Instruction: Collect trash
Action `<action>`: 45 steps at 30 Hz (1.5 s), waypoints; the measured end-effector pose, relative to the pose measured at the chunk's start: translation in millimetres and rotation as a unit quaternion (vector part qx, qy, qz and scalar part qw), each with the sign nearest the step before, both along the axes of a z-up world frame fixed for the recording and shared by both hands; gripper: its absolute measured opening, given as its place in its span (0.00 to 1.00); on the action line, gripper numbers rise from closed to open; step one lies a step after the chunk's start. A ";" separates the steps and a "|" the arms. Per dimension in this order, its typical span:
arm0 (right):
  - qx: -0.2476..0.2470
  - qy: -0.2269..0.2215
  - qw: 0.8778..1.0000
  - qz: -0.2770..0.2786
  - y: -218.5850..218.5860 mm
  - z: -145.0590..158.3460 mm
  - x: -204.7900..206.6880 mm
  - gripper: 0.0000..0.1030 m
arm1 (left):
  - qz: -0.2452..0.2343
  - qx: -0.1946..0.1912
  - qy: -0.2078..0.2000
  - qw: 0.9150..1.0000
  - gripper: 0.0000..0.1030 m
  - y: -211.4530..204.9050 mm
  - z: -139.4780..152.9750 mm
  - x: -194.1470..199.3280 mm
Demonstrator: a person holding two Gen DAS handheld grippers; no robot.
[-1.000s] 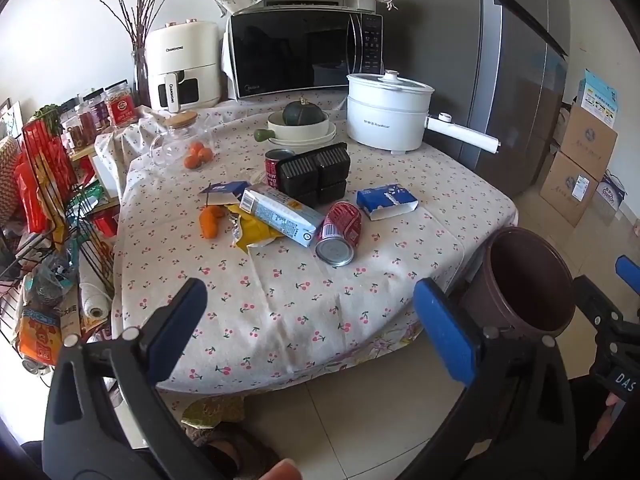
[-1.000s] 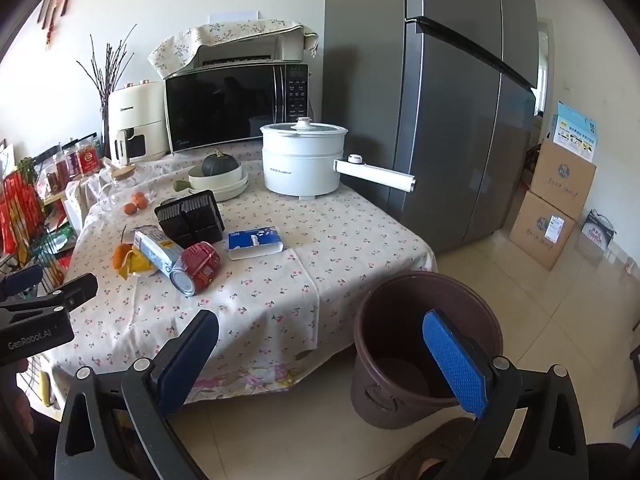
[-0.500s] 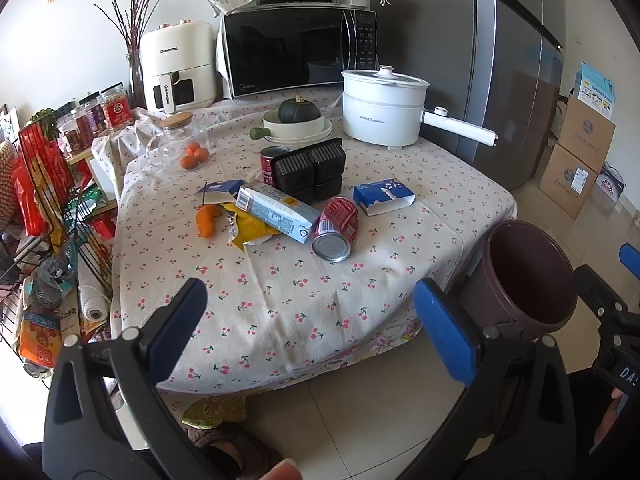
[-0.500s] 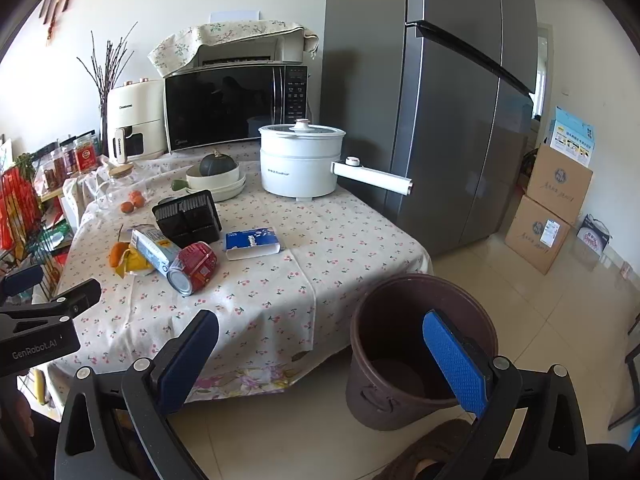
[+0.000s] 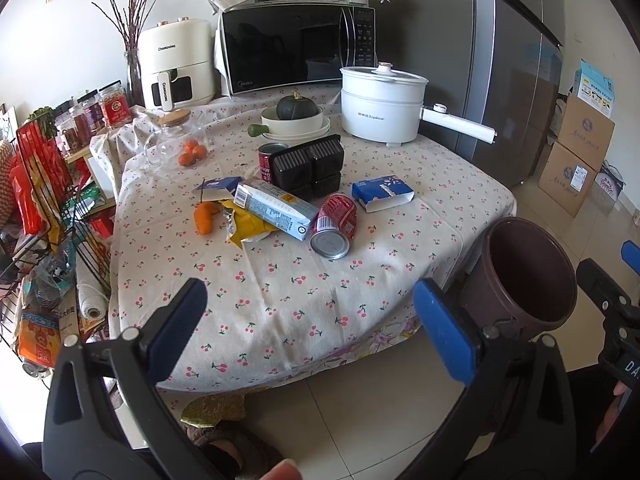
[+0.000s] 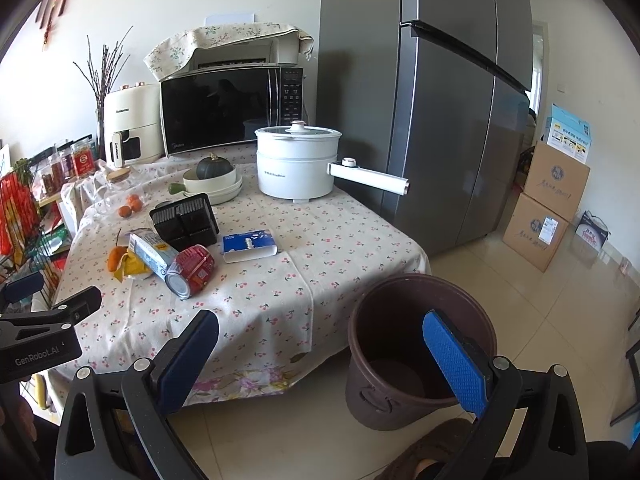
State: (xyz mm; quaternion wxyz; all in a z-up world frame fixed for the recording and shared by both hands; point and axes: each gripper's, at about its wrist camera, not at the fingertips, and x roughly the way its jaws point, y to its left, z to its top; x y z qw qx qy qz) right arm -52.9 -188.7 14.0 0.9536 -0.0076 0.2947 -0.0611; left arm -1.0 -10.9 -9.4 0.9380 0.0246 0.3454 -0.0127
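Trash lies in the middle of the cherry-print table [image 5: 280, 304]: a red can on its side [image 5: 335, 222] [image 6: 192, 270], a blue-white carton [image 5: 276, 208], a yellow wrapper [image 5: 246, 226], orange peel [image 5: 205, 216], a blue box [image 5: 382, 193] [image 6: 249, 245] and black trays [image 5: 308, 166]. A brown bin [image 5: 528, 268] [image 6: 420, 352] stands on the floor at the table's right corner. My left gripper [image 5: 310, 324] is open and empty before the table's front edge. My right gripper [image 6: 320, 360] is open and empty above the bin's near side.
A white pot [image 5: 380, 106], bowl with squash [image 5: 296, 120], jar with oranges [image 5: 180, 140], microwave [image 5: 296, 44] and air fryer [image 5: 176, 64] stand at the back. A grey fridge [image 6: 440, 100] is right; a rack [image 5: 40, 208] left; boxes [image 6: 552, 204] far right.
Both grippers have drifted slightly back and up, so the table and bin sit a little lower and further off. Both stay open and empty.
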 end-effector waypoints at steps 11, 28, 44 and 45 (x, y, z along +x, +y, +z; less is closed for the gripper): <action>0.000 0.000 1.000 0.000 0.3 0.3 0.1 1.00 | -0.002 -0.002 0.006 1.000 1.00 2.8 -1.8 0.0; 0.001 0.005 1.000 0.001 1.9 -0.8 2.0 1.00 | 0.002 0.000 0.010 1.000 1.00 5.9 -0.9 0.1; 0.014 0.014 1.000 0.005 -0.8 5.5 4.4 1.00 | 0.016 0.001 0.017 1.000 1.00 7.5 0.4 12.6; 0.013 0.014 1.000 0.006 -0.7 6.7 4.4 1.00 | 0.016 0.001 0.019 1.000 1.00 7.2 -0.1 13.9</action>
